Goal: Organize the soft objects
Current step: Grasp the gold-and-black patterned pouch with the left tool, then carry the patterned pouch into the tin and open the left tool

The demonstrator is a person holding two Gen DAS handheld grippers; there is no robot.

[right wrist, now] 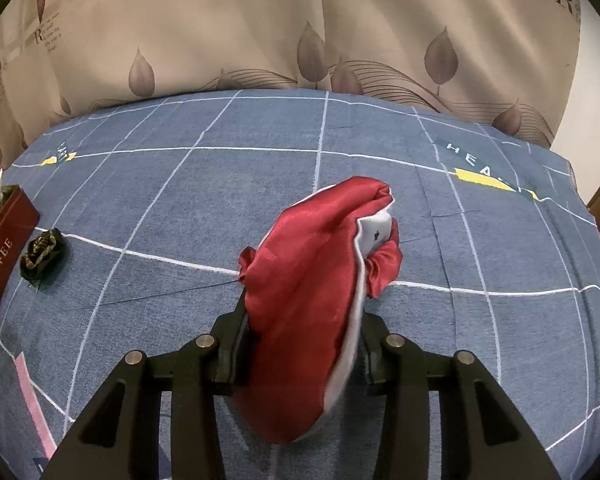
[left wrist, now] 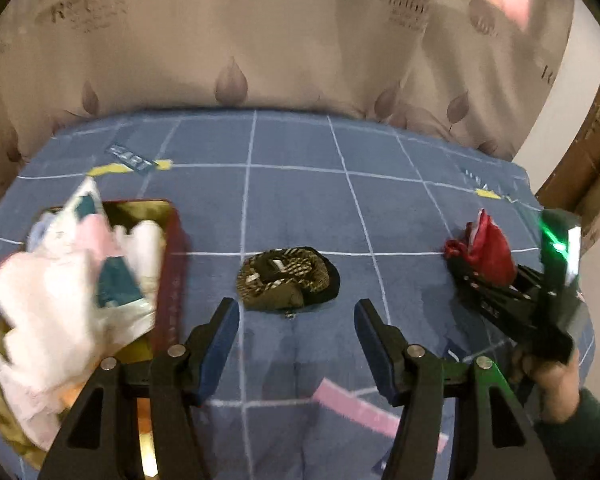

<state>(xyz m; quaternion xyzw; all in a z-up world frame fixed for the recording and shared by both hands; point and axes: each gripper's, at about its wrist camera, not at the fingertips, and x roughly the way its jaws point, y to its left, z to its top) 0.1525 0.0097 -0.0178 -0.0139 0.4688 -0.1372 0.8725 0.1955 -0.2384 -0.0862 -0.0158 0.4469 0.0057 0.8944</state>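
A red satin cloth with white lining is bunched between the fingers of my right gripper, which is shut on it just above the blue bedsheet. The left wrist view shows that same right gripper and the red cloth at the far right. My left gripper stands open and empty. Just beyond its fingertips lies a dark olive and black patterned fabric bundle, also visible as the fabric bundle at left. The red box on the left holds white, pink and teal soft items.
The blue grid-patterned bedsheet covers the whole surface. A beige leaf-print curtain hangs behind it. A person's hand holds the right gripper. Brown cardboard stands past the bed's right edge. The red box's side reads TOFFEE.
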